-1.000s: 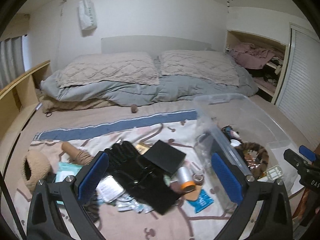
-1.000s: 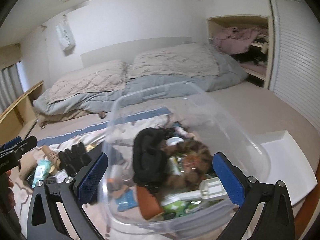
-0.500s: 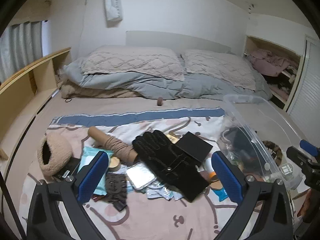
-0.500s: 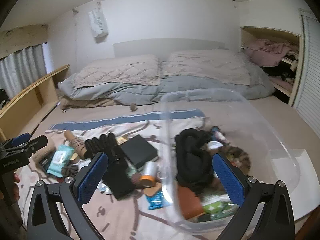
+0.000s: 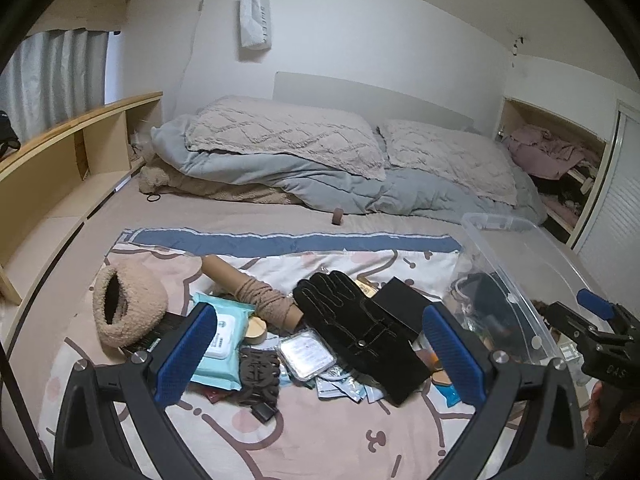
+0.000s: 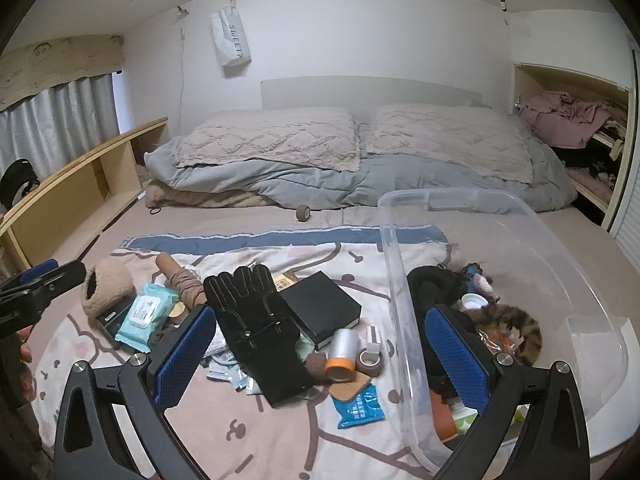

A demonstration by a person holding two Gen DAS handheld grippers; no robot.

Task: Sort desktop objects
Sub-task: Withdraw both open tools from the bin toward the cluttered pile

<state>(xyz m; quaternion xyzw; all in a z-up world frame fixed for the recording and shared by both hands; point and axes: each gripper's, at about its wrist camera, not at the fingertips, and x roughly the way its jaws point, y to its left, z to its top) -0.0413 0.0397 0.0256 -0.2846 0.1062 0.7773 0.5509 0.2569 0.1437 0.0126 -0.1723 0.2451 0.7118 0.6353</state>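
A pile of small objects lies on a patterned blanket (image 5: 320, 432) on the bed. A black glove (image 5: 360, 328) (image 6: 256, 320) tops the pile, beside a black box (image 6: 320, 308), a teal wipes pack (image 5: 222, 336) (image 6: 146, 312), a fuzzy beige slipper (image 5: 128, 308) and a silver-orange roll (image 6: 342, 354). A clear plastic bin (image 6: 404, 320) (image 5: 516, 280) at the right holds several items. My left gripper (image 5: 320, 356) hovers open above the pile. My right gripper (image 6: 324, 356) is open too, straddling the bin's left wall; neither holds anything.
Pillows and a grey duvet (image 6: 320, 176) are heaped at the bed's far end. A wooden shelf unit (image 5: 60, 168) runs along the left. An open closet with clothes (image 6: 572, 120) is at the right. A small brown roll (image 6: 303, 212) lies alone near the duvet.
Both grippers have swung left, off the bin and toward the pile. The bin has slid to the right of both views; more of the pile now shows.
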